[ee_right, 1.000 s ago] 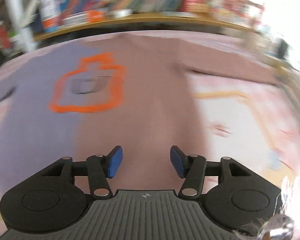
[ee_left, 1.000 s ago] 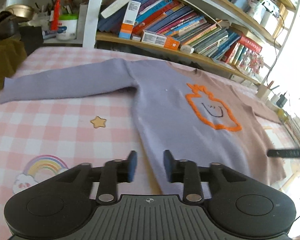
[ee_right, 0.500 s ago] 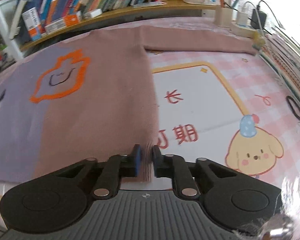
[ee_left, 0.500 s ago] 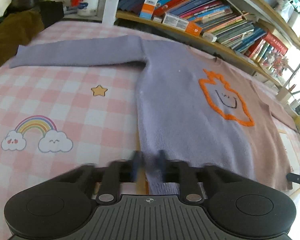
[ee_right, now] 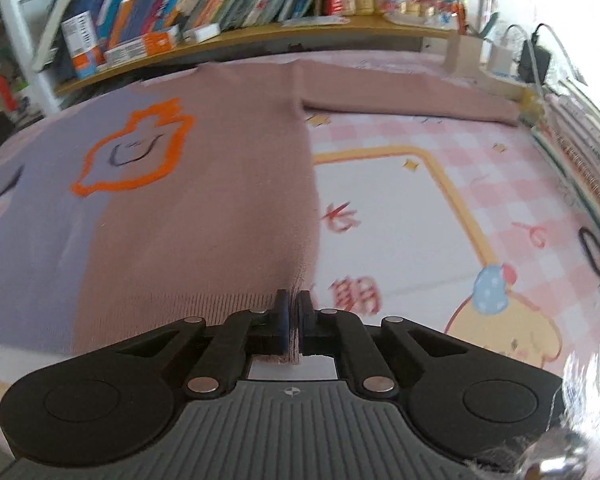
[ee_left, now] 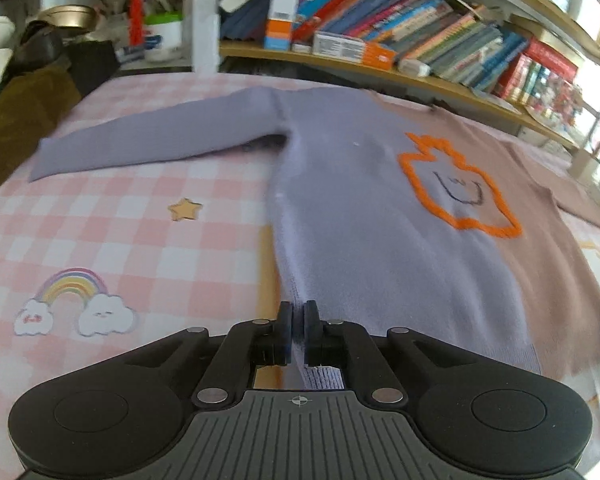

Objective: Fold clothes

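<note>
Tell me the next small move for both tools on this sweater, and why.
Probably lift both hem corners together and carry them toward the collar. The left tool is shut on the lilac corner of the sweater, the right tool on the pink corner, while the body and both sleeves lie flat and spread on the mat.

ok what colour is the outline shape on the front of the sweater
Orange, around a small dark smile, on the sweater; its outline shows best in the right wrist view.

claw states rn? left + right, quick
Left claw: closed on the sweater, at its purple hem corner.
Right claw: closed on the sweater's pink hem corner.
</note>
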The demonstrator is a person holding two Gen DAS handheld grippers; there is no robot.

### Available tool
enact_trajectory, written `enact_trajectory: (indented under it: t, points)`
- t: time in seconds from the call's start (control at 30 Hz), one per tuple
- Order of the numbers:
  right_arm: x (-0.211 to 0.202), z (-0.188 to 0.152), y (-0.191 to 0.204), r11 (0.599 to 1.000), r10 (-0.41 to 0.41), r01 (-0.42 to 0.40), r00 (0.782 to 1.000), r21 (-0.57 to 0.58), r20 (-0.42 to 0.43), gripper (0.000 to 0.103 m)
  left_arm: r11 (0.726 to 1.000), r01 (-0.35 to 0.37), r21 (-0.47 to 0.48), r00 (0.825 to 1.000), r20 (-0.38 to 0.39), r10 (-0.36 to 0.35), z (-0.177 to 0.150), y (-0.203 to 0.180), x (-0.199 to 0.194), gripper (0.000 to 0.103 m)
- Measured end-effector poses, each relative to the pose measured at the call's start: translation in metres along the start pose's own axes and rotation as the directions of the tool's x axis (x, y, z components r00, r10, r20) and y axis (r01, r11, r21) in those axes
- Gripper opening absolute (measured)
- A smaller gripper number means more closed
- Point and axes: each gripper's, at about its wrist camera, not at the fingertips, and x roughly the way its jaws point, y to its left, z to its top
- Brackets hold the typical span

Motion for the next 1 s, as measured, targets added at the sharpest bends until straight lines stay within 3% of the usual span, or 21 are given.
enact_trajectory:
  t: [0.23, 0.43, 0.5, 0.6, 0.67, 0.73, 0.83, 0.97, 1.0]
  points:
    - [0.0, -0.001, 0.001, 1.0, 0.02, -0.02, 1.0, 0.001, 0.002, 0.004, 0.999, -0.036, 0.034, 0.999, 0.007, 0.036, -0.002, -0.006, 0.001, 0.004]
    - [-0.001, -0.002, -0.001, 1.0, 0.019, -0.019, 1.0, -0.003, 0.001, 0.007, 1.0, -0.031, 0.001, 0.999, 0.014, 0.031, -0.008, -0.004, -0.006, 0.008]
    - [-0.002, -0.001, -0.002, 1.0, 0.009, -0.009, 1.0, -0.005, -0.001, 0.016, 0.999, -0.032, 0.0, 0.999, 0.033, 0.032, -0.01, -0.007, -0.012, 0.01]
    - [-0.01, 0.0, -0.001, 1.0, 0.004, -0.004, 1.0, 0.0, 0.02, 0.04, 0.999, -0.033, 0.007, 0.997, 0.066, 0.032, -0.013, -0.013, -0.025, 0.012]
    - [-0.015, 0.0, 0.0, 1.0, 0.001, -0.001, 0.999, 0.003, 0.036, 0.047, 0.999, -0.036, 0.013, 0.995, 0.089, 0.035, -0.014, -0.019, -0.034, 0.018]
    - [-0.023, -0.001, 0.005, 1.0, -0.008, 0.008, 0.998, 0.003, 0.057, 0.071, 0.999, -0.042, 0.018, 0.993, 0.115, 0.039, -0.017, -0.027, -0.044, 0.03]
    - [-0.034, -0.002, 0.013, 1.0, -0.021, 0.021, 0.996, 0.002, 0.086, 0.089, 0.998, -0.055, 0.018, 0.989, 0.141, 0.052, -0.021, -0.038, -0.058, 0.049]
    - [-0.045, -0.009, 0.025, 1.0, -0.023, 0.024, 0.994, -0.009, 0.111, 0.098, 0.998, -0.056, 0.013, 0.987, 0.15, 0.053, -0.032, -0.05, -0.073, 0.063]
    - [-0.048, -0.011, 0.027, 1.0, -0.019, 0.02, 0.993, -0.014, 0.117, 0.098, 0.998, -0.059, 0.014, 0.987, 0.151, 0.056, -0.035, -0.052, -0.077, 0.071]
